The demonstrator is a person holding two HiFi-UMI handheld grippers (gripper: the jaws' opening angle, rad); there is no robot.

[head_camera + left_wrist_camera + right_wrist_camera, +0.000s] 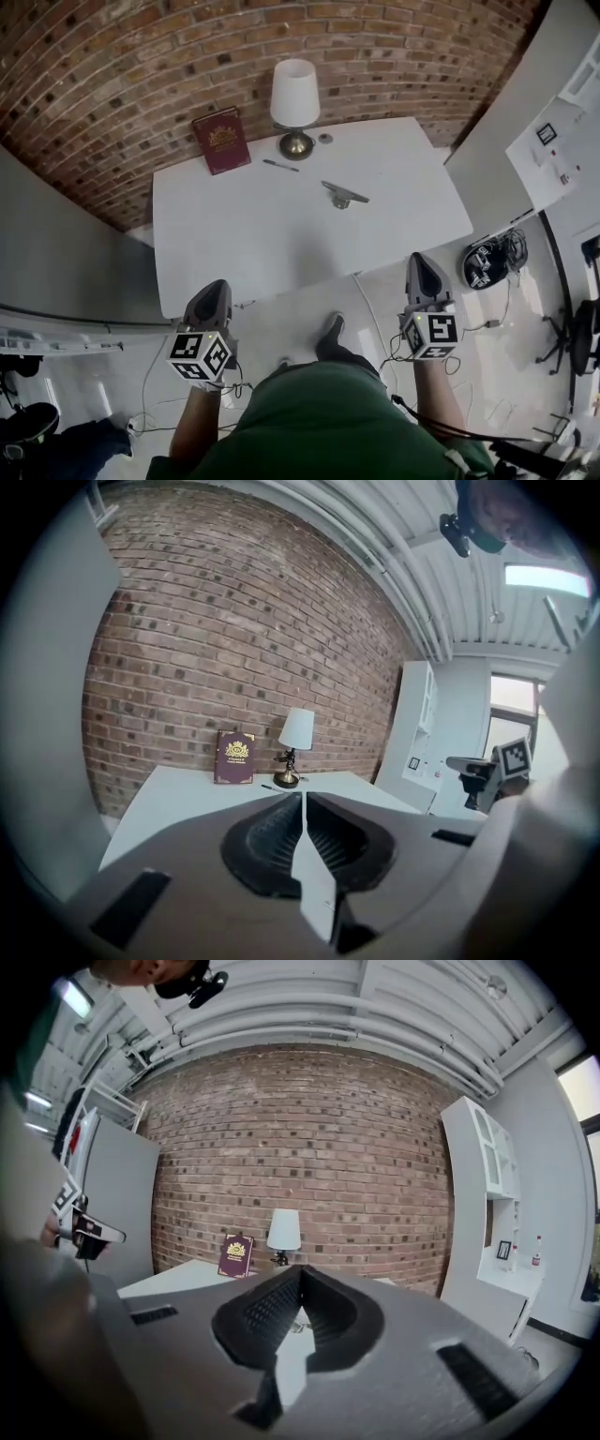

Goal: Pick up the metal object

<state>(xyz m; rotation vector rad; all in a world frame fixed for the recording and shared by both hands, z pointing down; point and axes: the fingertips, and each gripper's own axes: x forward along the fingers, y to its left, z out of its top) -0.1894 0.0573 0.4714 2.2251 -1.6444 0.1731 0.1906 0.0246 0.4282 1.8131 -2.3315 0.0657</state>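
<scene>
The metal object [344,194], a thin grey bar on a small round foot, lies right of centre on the white table [234,234]. Both grippers hang off the table's near edge, over the floor and well short of the object. My left gripper [217,287] is by the near left corner, and in its own view the left gripper [303,797] has its jaws closed together with nothing between them. My right gripper [419,261] is off the near right corner; the right gripper [300,1269] is likewise shut and empty. A small glint of the metal object [298,1327] shows below its tips.
A white-shaded lamp [295,98], a dark red book [222,140], a pen [280,165] and a small round piece [324,138] sit at the table's far side against the brick wall. Cables and a black bundle [485,262] lie on the floor at right. My shoe [330,334] is below.
</scene>
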